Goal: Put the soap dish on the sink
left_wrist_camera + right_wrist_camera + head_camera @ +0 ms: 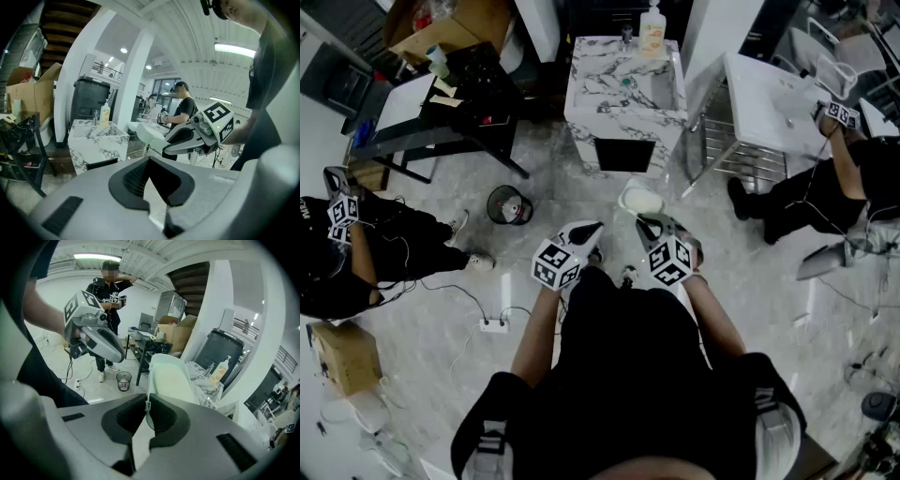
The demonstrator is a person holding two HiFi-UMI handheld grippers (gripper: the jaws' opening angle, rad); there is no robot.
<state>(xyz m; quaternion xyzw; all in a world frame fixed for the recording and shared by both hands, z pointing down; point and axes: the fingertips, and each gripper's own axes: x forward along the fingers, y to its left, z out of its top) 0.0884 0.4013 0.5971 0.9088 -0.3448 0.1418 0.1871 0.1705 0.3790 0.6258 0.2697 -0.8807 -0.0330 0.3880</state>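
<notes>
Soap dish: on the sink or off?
Off. The soap dish is clamped in the right tongs, in the air short of the sink.

The soap dish (640, 199) in the right gripper (649, 223), left gripper (592, 231) beside it, sink (598, 94) ahead, bin (508, 204) leftward

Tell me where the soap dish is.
The soap dish is clamped by its edge in the right gripper. It is held in the air in front of the person, at the centre of the head view, short of the sink.
</notes>
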